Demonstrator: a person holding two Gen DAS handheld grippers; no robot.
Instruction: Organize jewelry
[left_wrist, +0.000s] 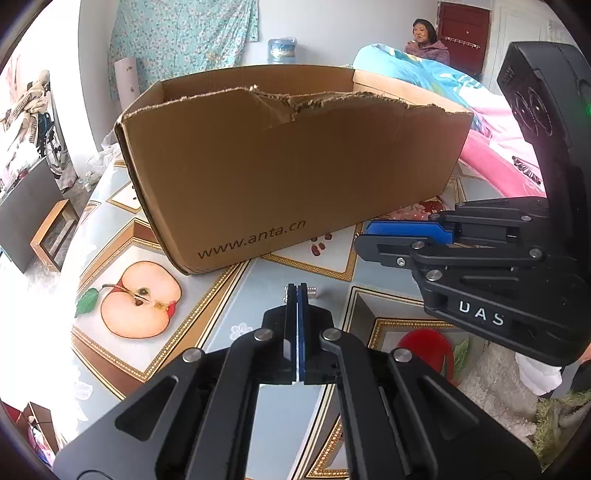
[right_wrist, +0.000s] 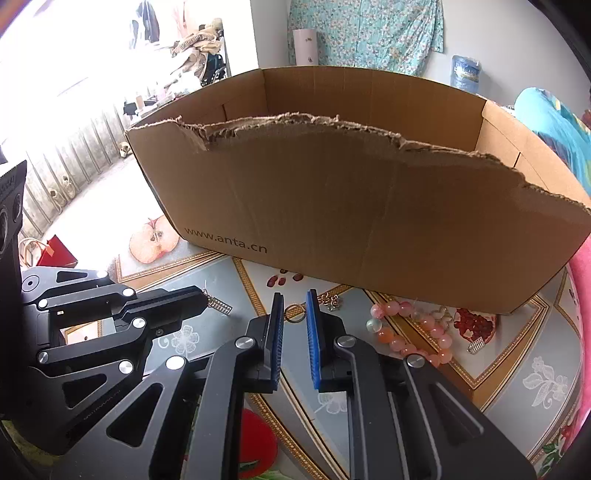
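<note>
A torn-edged cardboard box (right_wrist: 362, 192) printed with a web address fills the far side of the fruit-patterned tablecloth (right_wrist: 517, 369), from ten to two o'clock of me. At its foot a pink bead bracelet (right_wrist: 410, 328) lies at three o'clock of my right gripper (right_wrist: 295, 306), a small silver cluster (right_wrist: 331, 301) sits at one o'clock, and a thin ring (right_wrist: 295, 316) lies below my parted blue pads, which grasp nothing. My left gripper (left_wrist: 297, 291) is clenched, a silver rectangular earring (right_wrist: 218, 304) dangling right at its tip, though I cannot tell whether it is pinched.
</note>
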